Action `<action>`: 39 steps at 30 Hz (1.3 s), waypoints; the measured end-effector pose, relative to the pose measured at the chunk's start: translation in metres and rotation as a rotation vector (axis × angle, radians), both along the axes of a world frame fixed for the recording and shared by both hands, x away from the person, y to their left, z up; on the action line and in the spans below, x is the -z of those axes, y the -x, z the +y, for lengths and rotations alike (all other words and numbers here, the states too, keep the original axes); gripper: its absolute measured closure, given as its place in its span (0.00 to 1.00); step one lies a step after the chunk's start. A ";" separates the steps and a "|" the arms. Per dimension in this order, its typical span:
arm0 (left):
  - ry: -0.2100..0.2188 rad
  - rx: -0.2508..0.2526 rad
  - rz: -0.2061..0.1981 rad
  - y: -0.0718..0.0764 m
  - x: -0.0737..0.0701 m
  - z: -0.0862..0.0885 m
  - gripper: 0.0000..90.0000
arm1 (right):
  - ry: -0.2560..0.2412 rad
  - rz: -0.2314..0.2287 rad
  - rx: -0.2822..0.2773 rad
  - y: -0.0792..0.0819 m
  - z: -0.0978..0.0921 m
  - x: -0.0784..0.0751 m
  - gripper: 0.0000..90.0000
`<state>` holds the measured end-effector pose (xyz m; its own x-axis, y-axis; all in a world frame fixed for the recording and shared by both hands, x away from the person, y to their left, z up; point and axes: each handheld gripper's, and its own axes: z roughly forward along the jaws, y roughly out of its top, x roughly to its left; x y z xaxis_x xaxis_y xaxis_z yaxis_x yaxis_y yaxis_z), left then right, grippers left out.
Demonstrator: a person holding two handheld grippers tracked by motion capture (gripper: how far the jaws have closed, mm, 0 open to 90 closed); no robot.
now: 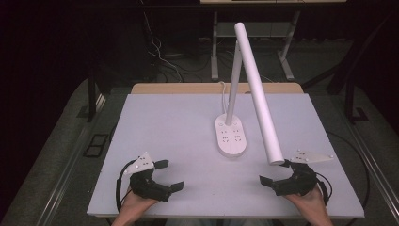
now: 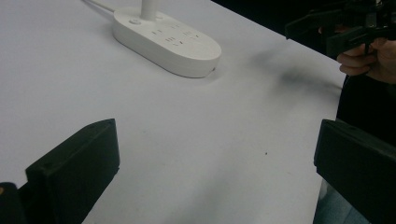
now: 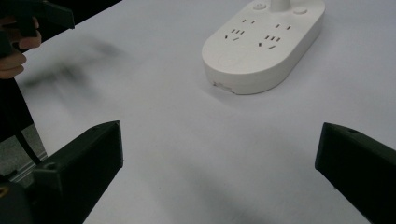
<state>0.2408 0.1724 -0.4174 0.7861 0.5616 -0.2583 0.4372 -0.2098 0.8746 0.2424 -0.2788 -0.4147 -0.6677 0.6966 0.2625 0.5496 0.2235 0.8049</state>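
A white desk lamp stands mid-table on an oval base that carries power sockets; its post rises from the base's far end and its long white tube head slants down toward the near right. The base also shows in the left gripper view and the right gripper view. My left gripper rests near the front left edge, open, with nothing between its jaws. My right gripper sits near the front right, open and empty, just below the tube's lower end. Both point inward at the base.
The table has a pale grey top with a wooden strip at its far edge. The lamp's white cord runs off the back. Beyond are dark floor, cables and metal desk legs. The other hand's gripper shows far off.
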 end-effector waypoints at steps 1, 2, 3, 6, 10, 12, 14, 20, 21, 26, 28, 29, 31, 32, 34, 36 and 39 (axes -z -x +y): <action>0.001 -0.001 0.000 0.000 0.000 0.000 0.00 | -0.002 0.006 -0.001 0.000 0.000 0.000 0.01; 0.001 -0.003 0.000 0.000 0.000 0.000 0.00 | -0.002 0.008 -0.003 0.000 -0.001 0.000 0.01; 0.001 -0.004 -0.001 0.000 0.000 0.001 0.00 | -0.003 0.011 -0.003 0.000 -0.001 0.000 0.01; -0.002 0.002 -0.006 0.000 0.000 0.001 0.00 | -0.006 0.018 -0.006 0.001 -0.001 0.000 0.01; -0.003 0.005 -0.004 0.000 0.001 0.000 0.00 | -0.002 0.031 -0.016 0.001 -0.001 0.001 0.01; -0.004 0.003 -0.004 0.000 0.001 0.000 0.00 | -0.002 0.033 -0.015 0.001 -0.001 0.001 0.01; -0.007 0.002 -0.005 0.000 0.000 0.001 0.00 | -0.005 0.033 -0.015 0.001 -0.001 0.001 0.01; -0.008 0.000 -0.004 0.000 0.000 0.002 0.00 | 0.009 0.028 -0.012 0.002 -0.002 0.002 0.01; -0.010 -0.001 -0.004 0.000 0.000 0.002 0.00 | 0.011 0.028 -0.013 0.002 -0.002 0.002 0.01; -0.014 -0.002 -0.002 0.000 -0.001 0.002 0.00 | 0.010 0.036 -0.011 0.002 -0.002 0.003 0.01; -0.018 -0.001 -0.001 -0.001 -0.001 0.003 0.00 | 0.011 0.037 -0.011 0.002 -0.002 0.003 0.01; -0.017 0.002 0.000 -0.002 -0.002 0.003 0.00 | 0.011 0.037 -0.011 0.002 -0.002 0.003 0.01; -0.014 0.003 0.005 -0.002 -0.002 0.004 0.00 | 0.015 0.037 -0.012 0.002 -0.002 0.003 0.01; -0.016 0.005 0.006 -0.003 -0.002 0.004 0.00 | 0.016 0.036 -0.014 0.002 -0.002 0.004 0.01; -0.023 0.006 0.011 -0.003 -0.003 0.004 0.00 | 0.017 0.036 -0.017 0.002 -0.002 0.004 0.01; -0.031 0.004 0.013 -0.004 -0.005 0.003 0.00 | 0.016 0.034 -0.020 0.002 -0.002 0.004 0.01; -0.044 0.004 0.012 -0.005 -0.007 0.003 0.00 | 0.020 0.035 -0.024 0.002 -0.002 0.004 0.01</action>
